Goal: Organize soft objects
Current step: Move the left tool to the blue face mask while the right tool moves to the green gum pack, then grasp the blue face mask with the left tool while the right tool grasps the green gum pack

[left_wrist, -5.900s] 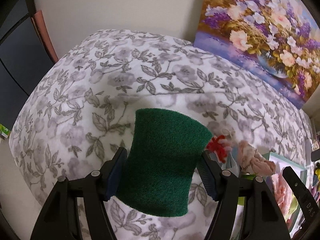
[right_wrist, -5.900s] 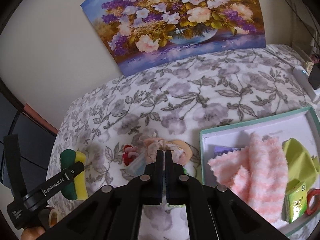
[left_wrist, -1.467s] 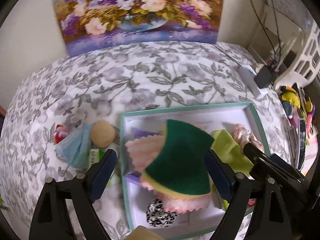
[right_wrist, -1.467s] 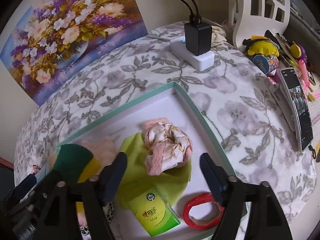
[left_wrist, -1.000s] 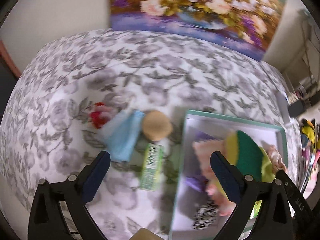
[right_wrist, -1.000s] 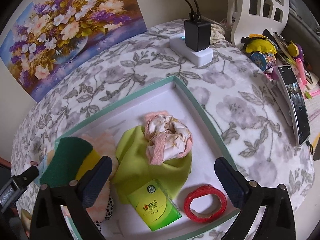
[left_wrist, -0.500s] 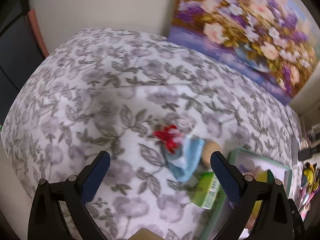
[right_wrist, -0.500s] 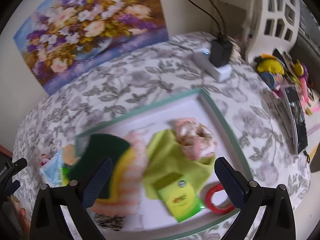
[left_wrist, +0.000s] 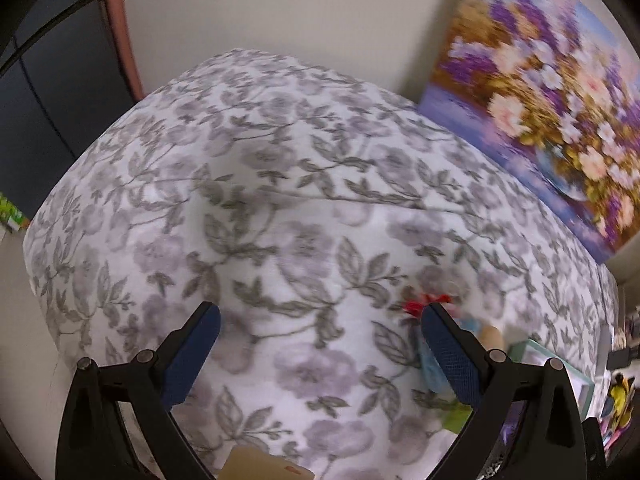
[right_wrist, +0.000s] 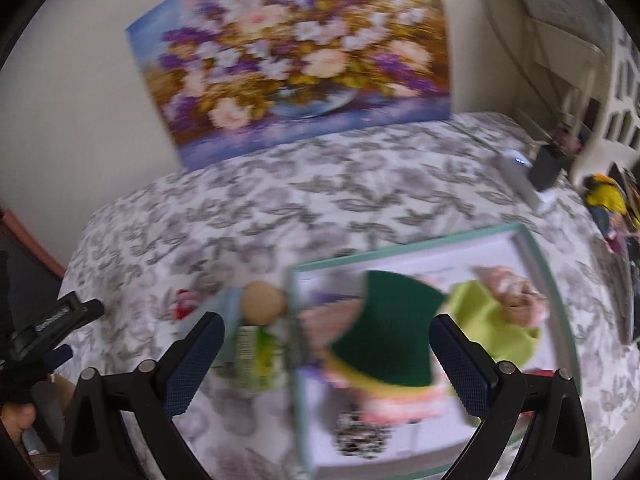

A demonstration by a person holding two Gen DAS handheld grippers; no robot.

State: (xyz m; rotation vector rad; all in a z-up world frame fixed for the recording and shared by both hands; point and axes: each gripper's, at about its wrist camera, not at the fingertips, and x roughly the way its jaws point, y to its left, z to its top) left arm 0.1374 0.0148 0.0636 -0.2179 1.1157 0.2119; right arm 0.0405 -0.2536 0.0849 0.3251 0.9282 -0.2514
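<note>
My left gripper (left_wrist: 320, 354) is open and empty over bare floral tablecloth (left_wrist: 280, 200). A red trinket (left_wrist: 420, 306), a blue soft item (left_wrist: 430, 366) and a tan round puff (left_wrist: 493, 336) lie by its right finger. My right gripper (right_wrist: 326, 360) is also open and empty, above the left rim of the teal-edged tray (right_wrist: 536, 264). In the tray a green-and-yellow sponge (right_wrist: 388, 340) rests on a pink cloth (right_wrist: 384, 404), beside a lime cloth (right_wrist: 488, 320) and a pink scrunchie (right_wrist: 508, 284). Left of the tray lie the puff (right_wrist: 262, 302) and a green packet (right_wrist: 256, 356).
A flower painting (right_wrist: 296, 80) leans on the wall behind the table. A power adapter (right_wrist: 546, 168), a white rack (right_wrist: 612, 92) and toys (right_wrist: 604, 196) crowd the right side. A hand (right_wrist: 16, 420) holds the other tool at the left edge. The view is blurred.
The left gripper let go of the sponge in the tray and swung left to bare cloth. The right gripper drew back and panned left, so the tray's left edge now lies between its fingers.
</note>
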